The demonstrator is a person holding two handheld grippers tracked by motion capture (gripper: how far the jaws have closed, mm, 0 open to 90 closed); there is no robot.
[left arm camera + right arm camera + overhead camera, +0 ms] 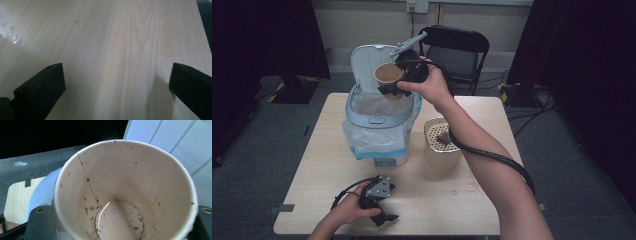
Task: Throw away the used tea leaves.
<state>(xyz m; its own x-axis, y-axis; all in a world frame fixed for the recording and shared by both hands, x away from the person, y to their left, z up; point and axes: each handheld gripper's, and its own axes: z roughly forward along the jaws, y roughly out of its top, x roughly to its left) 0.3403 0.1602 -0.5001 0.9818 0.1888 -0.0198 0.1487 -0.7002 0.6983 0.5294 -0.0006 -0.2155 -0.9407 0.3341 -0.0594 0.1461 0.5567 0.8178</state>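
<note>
Cup above bin; strainer pot right.

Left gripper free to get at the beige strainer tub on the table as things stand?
Probably yes. The left gripper sits open and empty on the wooden table, with bare tabletop between it and the beige strainer tub; the forearm above may crowd it.

High view: above near edge, looking forward and down over whole table. Left gripper view: low, close over bare tabletop, shared with high view. Right gripper view: very close, straight into paper cup, also seen from high view.
</note>
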